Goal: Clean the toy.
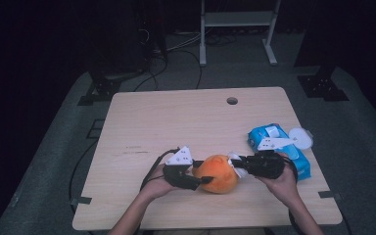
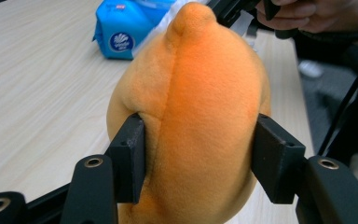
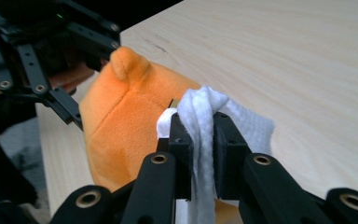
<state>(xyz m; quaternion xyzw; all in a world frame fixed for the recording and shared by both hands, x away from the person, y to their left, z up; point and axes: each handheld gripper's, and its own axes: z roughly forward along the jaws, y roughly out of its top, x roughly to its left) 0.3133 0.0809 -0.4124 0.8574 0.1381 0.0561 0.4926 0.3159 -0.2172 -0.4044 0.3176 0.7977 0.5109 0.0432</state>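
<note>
An orange plush toy [image 1: 218,174] lies on the wooden table [image 1: 176,117] near its front edge. My left gripper [image 1: 201,172] comes at it from the left and is shut on it; in the left gripper view both pads [image 2: 130,154] dent the plush toy [image 2: 200,93] on either side. From the right, my right gripper [image 1: 235,165] is shut on a white wipe [image 3: 203,107] pinched upright between its jaws. The wipe rests against the side of the plush toy [image 3: 116,126]. The left gripper [image 3: 51,70] also appears behind the toy in the right gripper view.
A blue pack of wipes [image 1: 274,142] with its white lid flipped open lies at the right, just behind my right hand [image 1: 281,183]. A round cable hole [image 1: 232,101] sits near the table's far edge. A white metal stand [image 1: 237,29] is on the floor beyond.
</note>
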